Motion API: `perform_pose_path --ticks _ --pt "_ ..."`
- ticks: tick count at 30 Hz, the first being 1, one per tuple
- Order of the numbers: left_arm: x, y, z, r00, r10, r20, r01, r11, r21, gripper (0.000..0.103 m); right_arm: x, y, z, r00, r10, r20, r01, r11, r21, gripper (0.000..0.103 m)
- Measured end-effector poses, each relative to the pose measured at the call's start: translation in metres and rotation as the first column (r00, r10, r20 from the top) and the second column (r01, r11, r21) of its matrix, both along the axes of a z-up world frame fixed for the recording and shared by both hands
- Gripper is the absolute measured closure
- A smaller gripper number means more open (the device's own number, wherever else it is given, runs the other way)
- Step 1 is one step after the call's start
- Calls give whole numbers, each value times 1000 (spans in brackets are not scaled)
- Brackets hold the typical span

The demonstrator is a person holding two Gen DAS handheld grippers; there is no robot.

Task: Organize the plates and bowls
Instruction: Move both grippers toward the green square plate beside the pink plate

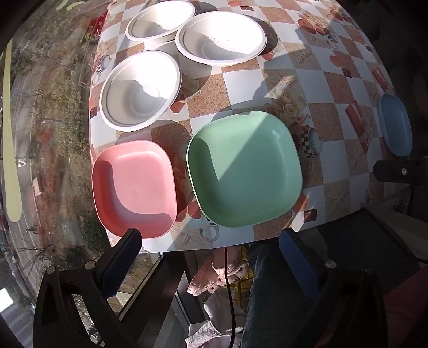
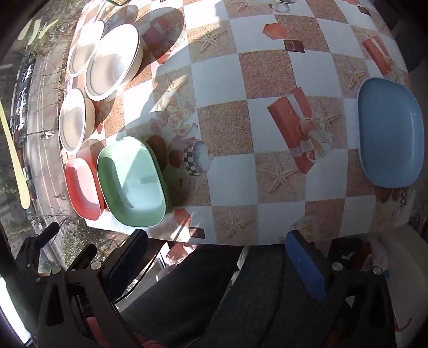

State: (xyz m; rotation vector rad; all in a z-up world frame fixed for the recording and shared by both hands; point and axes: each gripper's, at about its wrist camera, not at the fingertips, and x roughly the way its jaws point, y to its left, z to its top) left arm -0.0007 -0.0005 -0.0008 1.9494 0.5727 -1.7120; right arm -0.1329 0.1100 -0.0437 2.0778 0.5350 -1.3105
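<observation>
A pink square plate [image 1: 133, 187] and a green square plate [image 1: 244, 168] lie side by side at the table's near edge. Behind them stand three white bowls [image 1: 140, 89], [image 1: 221, 38], [image 1: 160, 18]. A blue plate [image 1: 395, 124] lies apart at the right. My left gripper [image 1: 211, 241] hovers open above the near edge, nothing between its fingers. In the right wrist view the blue plate [image 2: 390, 136] is at the right, the green plate [image 2: 133, 182] and pink plate [image 2: 81, 187] at the left. My right gripper [image 2: 216, 241] is open and empty over the table edge.
The table [image 2: 227, 88] wears a checkered cloth printed with starfish and gift boxes. A window with a street view runs along the left side. A person's legs [image 2: 214, 294] and a cable [image 1: 230, 289] show below the table edge.
</observation>
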Motion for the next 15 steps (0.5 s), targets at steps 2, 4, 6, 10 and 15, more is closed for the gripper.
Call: perform_pose_path --ticks 2,4,6,10,15 --pt "-1 0 0 1000 0 -1 0 1000 0 0 -1 0 0 1000 1 2 -1 1000 1 0" --pt "-2 0 0 1000 0 -2 0 1000 -2 0 -3 2 -1 1000 -4 4 4 1000 3 0" --pt "-3 0 0 1000 0 -2 0 1000 -4 0 -7 3 -1 1000 -12 5 12 1000 5 0" --pt "-7 1 1 1000 1 -6 -1 1000 5 0 -7 8 -3 1000 -18 6 18 1000 4 0" --pt "-3 1 2 1000 5 -9 -5 1000 -4 0 -6 5 2 1000 -15 1 15 1000 4 0"
